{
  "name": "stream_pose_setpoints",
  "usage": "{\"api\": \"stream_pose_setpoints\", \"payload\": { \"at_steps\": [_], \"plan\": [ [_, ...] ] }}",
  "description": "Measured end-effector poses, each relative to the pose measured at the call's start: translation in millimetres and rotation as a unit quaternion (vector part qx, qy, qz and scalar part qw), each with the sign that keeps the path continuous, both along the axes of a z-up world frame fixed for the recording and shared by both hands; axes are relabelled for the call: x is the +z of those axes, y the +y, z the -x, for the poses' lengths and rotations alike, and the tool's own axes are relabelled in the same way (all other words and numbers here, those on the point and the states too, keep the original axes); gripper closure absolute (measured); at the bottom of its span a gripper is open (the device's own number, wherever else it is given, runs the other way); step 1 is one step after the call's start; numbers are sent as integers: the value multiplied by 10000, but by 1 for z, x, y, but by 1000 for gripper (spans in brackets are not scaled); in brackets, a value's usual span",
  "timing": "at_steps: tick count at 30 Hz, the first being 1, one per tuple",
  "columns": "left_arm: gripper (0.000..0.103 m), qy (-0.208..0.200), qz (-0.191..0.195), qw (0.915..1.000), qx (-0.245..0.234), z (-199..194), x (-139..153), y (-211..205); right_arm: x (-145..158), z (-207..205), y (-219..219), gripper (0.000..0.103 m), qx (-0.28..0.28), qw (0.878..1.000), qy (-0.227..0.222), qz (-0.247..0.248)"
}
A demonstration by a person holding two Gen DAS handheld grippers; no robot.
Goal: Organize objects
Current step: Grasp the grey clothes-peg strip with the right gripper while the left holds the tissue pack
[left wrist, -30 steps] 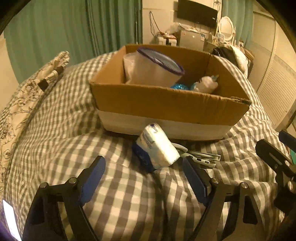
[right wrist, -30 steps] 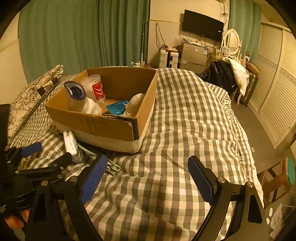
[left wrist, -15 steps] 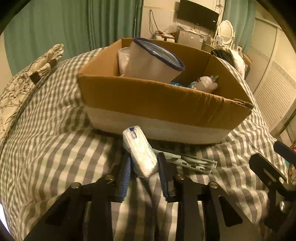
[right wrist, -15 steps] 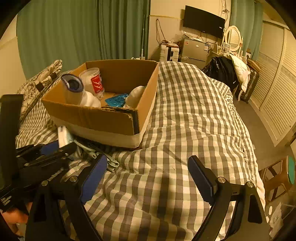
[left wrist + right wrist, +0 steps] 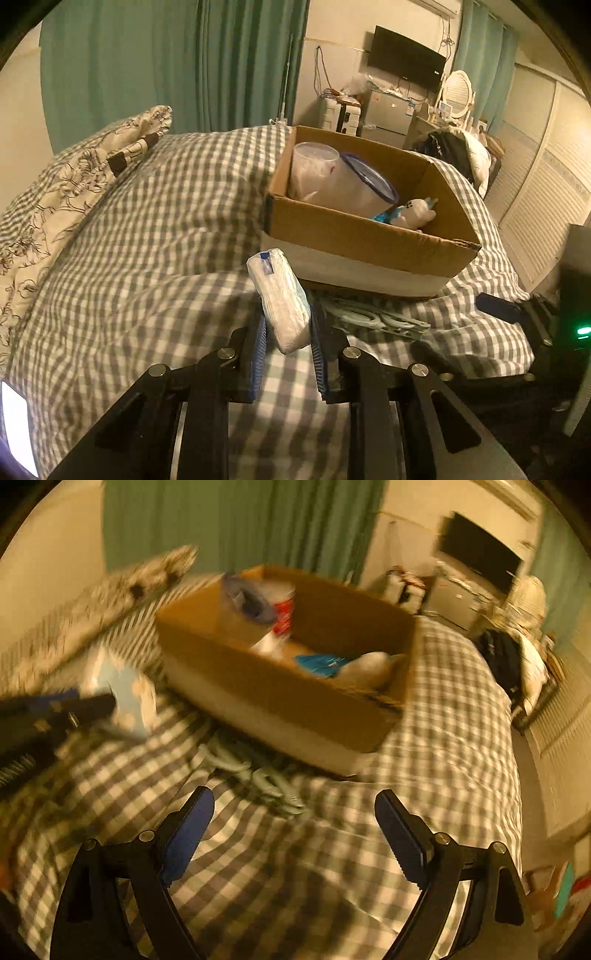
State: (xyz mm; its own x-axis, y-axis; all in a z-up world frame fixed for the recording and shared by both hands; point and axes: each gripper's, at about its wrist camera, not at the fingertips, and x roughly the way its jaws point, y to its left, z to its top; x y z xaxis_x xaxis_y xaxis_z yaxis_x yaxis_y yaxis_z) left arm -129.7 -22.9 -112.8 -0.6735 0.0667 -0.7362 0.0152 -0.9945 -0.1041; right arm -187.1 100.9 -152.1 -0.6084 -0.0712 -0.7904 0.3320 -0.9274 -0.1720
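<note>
1. Lifted off the checked bedspread (image 5: 147, 258) since half a second ago, the white tissue pack (image 5: 282, 299) is now seen raised in the lower centre of the left wrist view, with the cardboard box (image 5: 369, 236) shifted to the centre right of that frame.
2. The tissue pack is pinched between the blue-padded jaws of the left gripper (image 5: 286, 350), its upper end tilted toward the upper left, in front of the near left corner of the box.
3. The jaws of the right gripper (image 5: 293, 834) are spread wide with nothing between them, at the bottom of the blurred right wrist view.
4. Pale scissors (image 5: 373, 317) are seen lying on the bedspread just in front of the box, right of the pack; in the right wrist view they (image 5: 258, 775) appear just above the spread jaws.
5. Inside the box, a clear plastic cup (image 5: 314, 166), a blue-rimmed container (image 5: 365, 188) lying tilted, and a small white bottle (image 5: 415, 212) are visible.
6. A floral pillow (image 5: 81, 177) is seen at the left of the frame.
</note>
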Motion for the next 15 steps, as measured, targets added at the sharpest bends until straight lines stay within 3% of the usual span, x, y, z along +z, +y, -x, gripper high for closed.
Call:
{"api": "stream_pose_setpoints", "payload": {
  "at_steps": [7,10,15],
  "plan": [
    [81,35,-137,9999,76,-4,-11,-10,-32,22,-43,15,460,9942,-334,-914],
    [81,69,-182,9998,74,-4,-14,-11,-52,35,-59,23,623,9886,-625,-1219],
    [81,88,-168,9998,31,-3,-21,-11,-71,53,-65,29,468,9858,-832,-1381]
  ]
}}
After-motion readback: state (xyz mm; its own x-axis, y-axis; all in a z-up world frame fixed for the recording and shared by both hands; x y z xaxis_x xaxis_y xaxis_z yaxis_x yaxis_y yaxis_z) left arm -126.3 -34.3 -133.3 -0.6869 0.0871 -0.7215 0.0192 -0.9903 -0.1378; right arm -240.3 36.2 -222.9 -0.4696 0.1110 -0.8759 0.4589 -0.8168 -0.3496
